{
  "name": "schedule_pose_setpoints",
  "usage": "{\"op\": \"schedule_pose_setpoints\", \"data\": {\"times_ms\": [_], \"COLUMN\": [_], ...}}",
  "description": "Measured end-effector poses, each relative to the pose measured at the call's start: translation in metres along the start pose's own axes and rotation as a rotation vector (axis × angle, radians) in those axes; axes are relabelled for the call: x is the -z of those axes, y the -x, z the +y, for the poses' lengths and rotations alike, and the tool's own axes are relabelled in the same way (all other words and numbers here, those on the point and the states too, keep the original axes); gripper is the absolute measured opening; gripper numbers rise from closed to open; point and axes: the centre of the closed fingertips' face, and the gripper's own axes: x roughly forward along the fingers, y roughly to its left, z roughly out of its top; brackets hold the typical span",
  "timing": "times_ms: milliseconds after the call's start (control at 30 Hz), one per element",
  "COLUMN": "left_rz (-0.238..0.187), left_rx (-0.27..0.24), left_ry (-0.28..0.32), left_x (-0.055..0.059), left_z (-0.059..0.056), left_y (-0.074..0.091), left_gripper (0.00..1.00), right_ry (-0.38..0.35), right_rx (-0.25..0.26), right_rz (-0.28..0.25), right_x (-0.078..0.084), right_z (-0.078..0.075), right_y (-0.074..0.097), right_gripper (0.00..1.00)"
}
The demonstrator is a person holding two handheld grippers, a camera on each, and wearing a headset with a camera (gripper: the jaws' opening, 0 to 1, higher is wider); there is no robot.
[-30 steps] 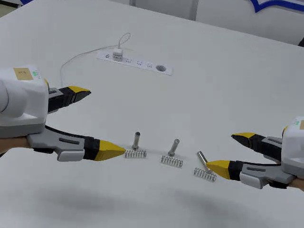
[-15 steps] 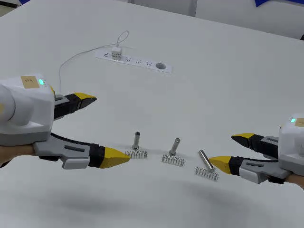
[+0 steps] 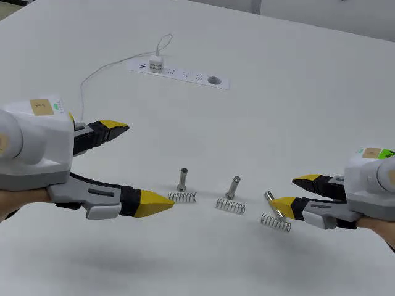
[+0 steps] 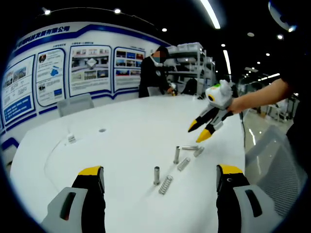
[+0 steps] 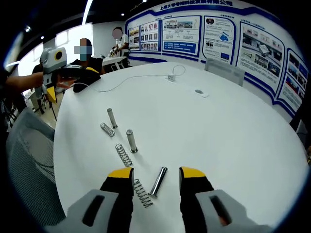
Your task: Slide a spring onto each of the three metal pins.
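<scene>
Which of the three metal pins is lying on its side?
The pin nearest the right gripper lies flat; the middle pin and the pin nearest the left gripper stand upright.

A broad white round tabletop (image 3: 296, 92) carries a flat white power strip (image 3: 179, 73), whose thin white cable (image 3: 81, 94) curls away to one side. Blue-bordered display boards (image 4: 73, 68) line the far wall. A grey chair (image 4: 75, 104) stands at the tabletop's edge. Long white strip lights (image 4: 210, 13) cross the dark ceiling, and pale shelving (image 4: 194, 60) stands beyond.
</scene>
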Motion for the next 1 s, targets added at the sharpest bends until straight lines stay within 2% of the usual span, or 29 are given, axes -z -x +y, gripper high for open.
{"op": "schedule_pose_setpoints", "data": {"times_ms": [433,667,833,1000], "left_rz": [0.006,0.015,0.019,0.022], "left_rx": [-0.007,-0.014,-0.018,-0.016], "left_ry": [0.012,0.028,0.037,0.038], "left_x": [0.003,0.008,0.010,0.012], "left_z": [0.001,0.002,0.003,0.002], "left_y": [-0.002,-0.001,-0.002,-0.003], "left_gripper": [0.97,0.97,0.97,0.96], "right_ry": [-0.014,-0.052,-0.083,-0.100], "right_rx": [0.004,0.010,0.033,0.046], "right_rz": [0.057,0.085,0.120,0.143], "right_x": [0.012,0.020,0.024,0.025], "right_z": [-0.006,-0.008,-0.011,-0.011], "right_y": [-0.023,-0.032,-0.040,-0.044], "right_gripper": [0.29,0.23,0.17,0.16]}}
